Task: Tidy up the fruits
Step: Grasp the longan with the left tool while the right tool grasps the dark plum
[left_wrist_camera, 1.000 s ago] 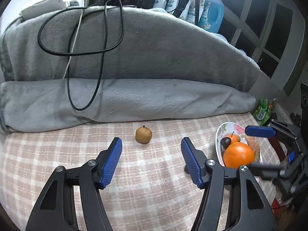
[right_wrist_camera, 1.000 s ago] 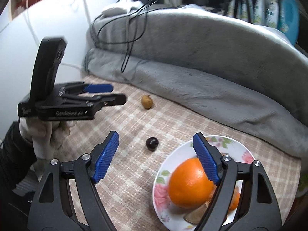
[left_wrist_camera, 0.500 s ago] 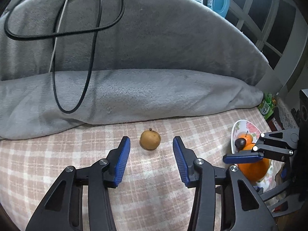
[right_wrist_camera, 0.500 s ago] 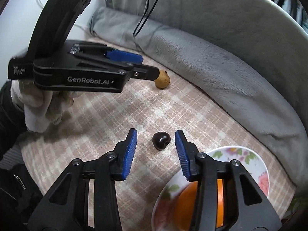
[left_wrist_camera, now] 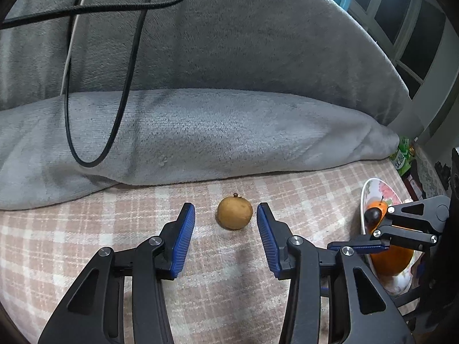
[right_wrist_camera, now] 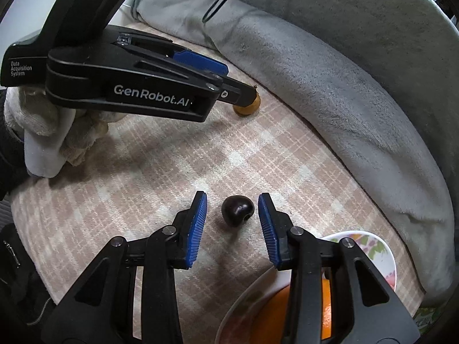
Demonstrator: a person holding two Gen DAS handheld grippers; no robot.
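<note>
A small round brown fruit (left_wrist_camera: 234,212) lies on the checked cloth. My left gripper (left_wrist_camera: 225,215) is lowered around it, one blue pad on each side with a small gap, so it stands open. A dark cherry (right_wrist_camera: 237,210) lies on the cloth left of the flowered plate (right_wrist_camera: 381,246). My right gripper (right_wrist_camera: 233,200) straddles the cherry. Its jaws are closing and the pads do not touch the fruit. A large orange (right_wrist_camera: 275,315) sits on the plate, partly hidden behind the right finger. The left gripper (right_wrist_camera: 238,86) also shows in the right wrist view, its tip over the brown fruit (right_wrist_camera: 249,106).
A thick grey blanket (left_wrist_camera: 229,132) is banked along the far edge of the cloth, with black cables (left_wrist_camera: 94,132) hanging over it. The plate (left_wrist_camera: 375,186) stands at the cloth's right end, holding a small orange fruit (left_wrist_camera: 380,205). A gloved hand (right_wrist_camera: 48,132) holds the left gripper.
Both grippers came down and forward, each onto its own fruit. Both pairs of jaws narrowed from wide apart to just wider than the fruit.
</note>
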